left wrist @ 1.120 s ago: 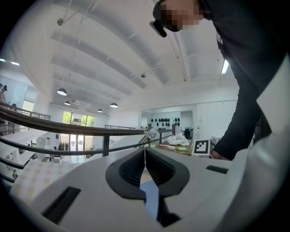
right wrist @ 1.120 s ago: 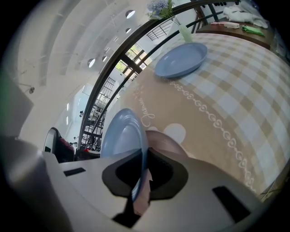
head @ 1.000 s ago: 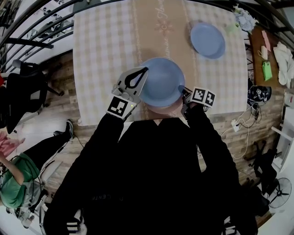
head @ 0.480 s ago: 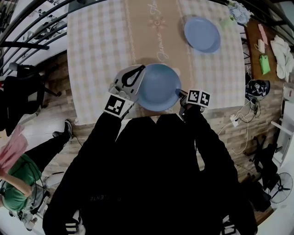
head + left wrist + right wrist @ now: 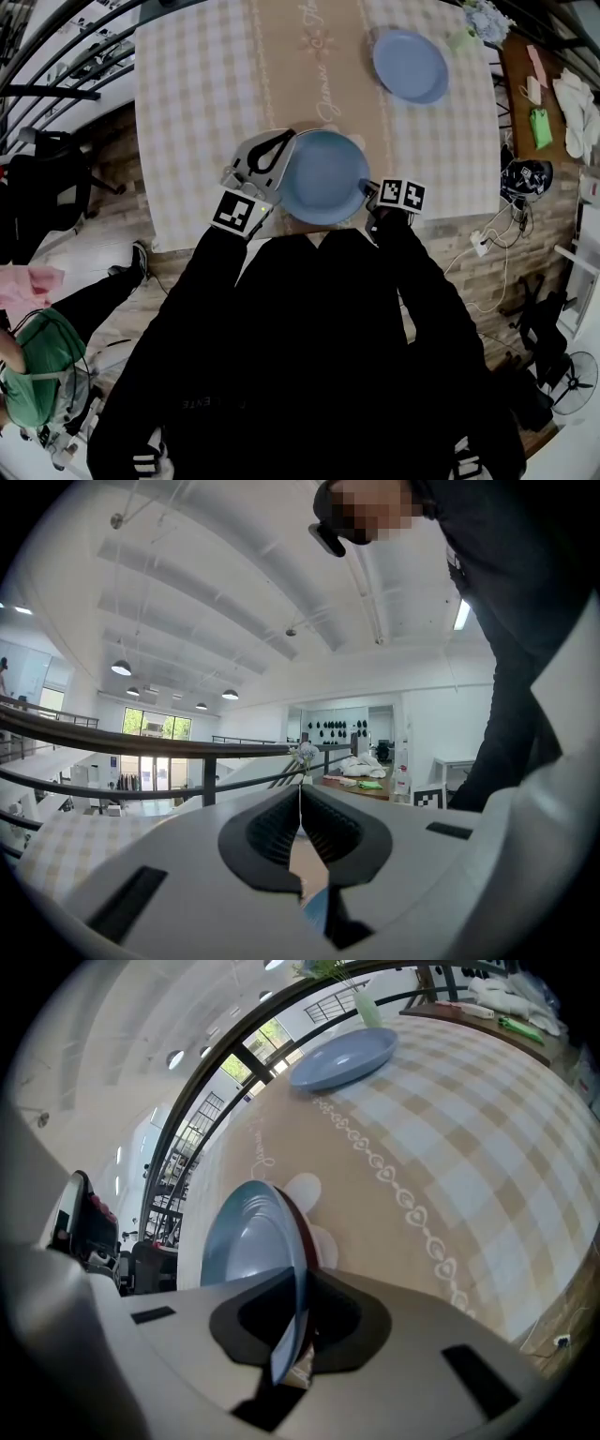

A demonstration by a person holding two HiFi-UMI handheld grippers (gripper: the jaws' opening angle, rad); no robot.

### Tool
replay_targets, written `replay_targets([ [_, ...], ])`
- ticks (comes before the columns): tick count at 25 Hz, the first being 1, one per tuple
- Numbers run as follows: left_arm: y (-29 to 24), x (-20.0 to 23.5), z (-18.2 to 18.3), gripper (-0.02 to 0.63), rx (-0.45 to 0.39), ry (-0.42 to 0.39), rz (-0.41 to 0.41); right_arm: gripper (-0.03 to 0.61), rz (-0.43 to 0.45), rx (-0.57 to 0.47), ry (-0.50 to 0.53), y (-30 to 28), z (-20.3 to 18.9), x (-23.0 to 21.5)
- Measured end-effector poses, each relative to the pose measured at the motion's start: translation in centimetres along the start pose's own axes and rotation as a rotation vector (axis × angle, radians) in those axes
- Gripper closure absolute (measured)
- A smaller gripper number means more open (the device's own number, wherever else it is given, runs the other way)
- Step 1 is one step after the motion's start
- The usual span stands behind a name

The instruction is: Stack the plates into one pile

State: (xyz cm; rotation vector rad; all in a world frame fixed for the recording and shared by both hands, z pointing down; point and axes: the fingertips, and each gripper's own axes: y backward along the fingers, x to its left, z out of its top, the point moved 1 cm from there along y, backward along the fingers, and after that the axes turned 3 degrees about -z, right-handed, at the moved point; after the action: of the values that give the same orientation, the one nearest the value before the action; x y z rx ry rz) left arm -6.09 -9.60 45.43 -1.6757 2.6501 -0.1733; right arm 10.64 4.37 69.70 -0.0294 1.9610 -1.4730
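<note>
A blue plate (image 5: 323, 176) lies near the table's front edge. My right gripper (image 5: 367, 186) is shut on its right rim. In the right gripper view the blue plate (image 5: 246, 1241) runs edge-on between the jaws. The jaws have just eased open a little, with the rim still between them. A thin red edge (image 5: 305, 1234) shows right behind the plate. My left gripper (image 5: 292, 142) is shut and holds nothing, beside the plate's left rim. A sliver of that plate (image 5: 315, 909) shows under its jaws. A second blue plate (image 5: 409, 66) (image 5: 342, 1057) sits at the far right.
The table (image 5: 197, 103) has a checked cloth with a beige runner (image 5: 305, 75) down its middle. A vase with flowers (image 5: 466, 36) stands by the far plate. A railing curves behind the table. A side table (image 5: 548, 103) with cloths stands to the right.
The blue plate and my right gripper have come down. The reddish plate seen below it a second ago no longer shows in the head view. My left gripper has stayed put.
</note>
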Motion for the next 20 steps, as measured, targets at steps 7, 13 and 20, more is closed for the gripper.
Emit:
replay_targets([
  [7,-0.7,-0.3,0.4,0.594,-0.003,-0.01,0.002,0.397,-0.01,-0.007,0.088,0.6,1.1,1.5],
  [13,-1.3,-0.5,0.8,0.594,-0.005,-0.011,0.012,0.37,-0.008,-0.04,0.116,1.9,2.7,1.6],
  [20,-1.6,-0.6,1.4,0.594,0.004,-0.013,0.031,0.371,0.062,-0.139,0.23,4.7,6.1,4.5],
])
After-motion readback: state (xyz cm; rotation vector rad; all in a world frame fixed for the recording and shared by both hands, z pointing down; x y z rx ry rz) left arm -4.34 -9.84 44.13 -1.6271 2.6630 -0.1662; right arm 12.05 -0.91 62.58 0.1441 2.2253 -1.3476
